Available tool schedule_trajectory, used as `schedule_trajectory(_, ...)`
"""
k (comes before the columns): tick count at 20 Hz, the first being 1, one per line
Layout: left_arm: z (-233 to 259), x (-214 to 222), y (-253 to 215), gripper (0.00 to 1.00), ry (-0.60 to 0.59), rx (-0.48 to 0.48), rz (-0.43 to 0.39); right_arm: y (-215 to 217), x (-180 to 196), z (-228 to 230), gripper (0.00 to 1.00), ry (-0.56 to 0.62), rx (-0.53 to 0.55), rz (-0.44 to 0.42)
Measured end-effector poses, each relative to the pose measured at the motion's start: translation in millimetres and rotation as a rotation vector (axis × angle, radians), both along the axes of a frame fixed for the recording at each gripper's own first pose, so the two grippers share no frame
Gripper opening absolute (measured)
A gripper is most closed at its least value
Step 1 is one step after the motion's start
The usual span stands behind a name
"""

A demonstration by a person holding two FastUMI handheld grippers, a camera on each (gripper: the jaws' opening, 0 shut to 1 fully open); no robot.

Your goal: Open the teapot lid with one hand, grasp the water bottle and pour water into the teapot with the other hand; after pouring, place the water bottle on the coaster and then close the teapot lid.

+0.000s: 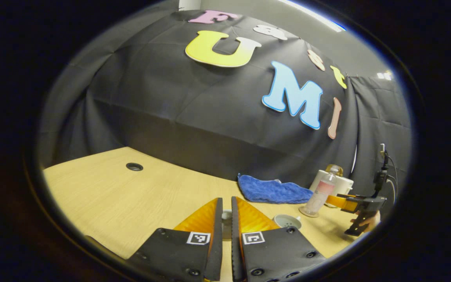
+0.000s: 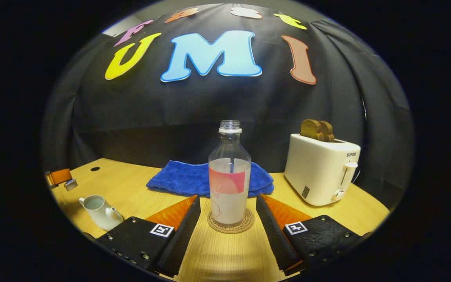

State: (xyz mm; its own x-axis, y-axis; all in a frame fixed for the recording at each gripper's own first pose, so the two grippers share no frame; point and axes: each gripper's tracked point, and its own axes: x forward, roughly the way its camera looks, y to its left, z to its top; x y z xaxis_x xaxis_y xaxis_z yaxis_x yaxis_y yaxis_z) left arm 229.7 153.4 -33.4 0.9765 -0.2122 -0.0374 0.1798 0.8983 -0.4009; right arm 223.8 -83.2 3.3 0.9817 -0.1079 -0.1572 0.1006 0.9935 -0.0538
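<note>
On the coaster the water bottle stood free between your spread right gripper; your left gripper, clenched on the teapot lid, needed lowering squarely onto the open teapot.

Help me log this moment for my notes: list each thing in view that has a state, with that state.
water bottle: upright on the coaster, uncapped, part full
teapot: lid off, open
teapot lid: held by the left gripper
right gripper: open, fingers either side of the bottle
toaster: bread in the slots
blue cloth: crumpled
</note>
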Motion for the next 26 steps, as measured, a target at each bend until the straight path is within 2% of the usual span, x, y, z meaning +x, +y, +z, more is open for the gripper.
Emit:
schedule_trajectory(5, 9, -4, -22, 0.16, -0.023, 0.06, -0.033, 22, -52, 10, 0.88, -0.053, -0.035, 0.029)
schedule_trajectory(13, 33, -5, -84, 0.17, -0.069, 0.188, -0.095, 26, -113, -7, 0.88, -0.032, 0.039, 0.01)
schedule_trajectory(18, 19, 3, -112, 0.16, -0.041, 0.24, -0.108, 22, -124, 4, 0.88, -0.097, -0.039, -0.001)
schedule_trajectory(26, 19, 8, -134, 0.16, -0.05, 0.284, -0.112, 44, -128, 16, 0.88, -0.156, -0.171, 0.044)
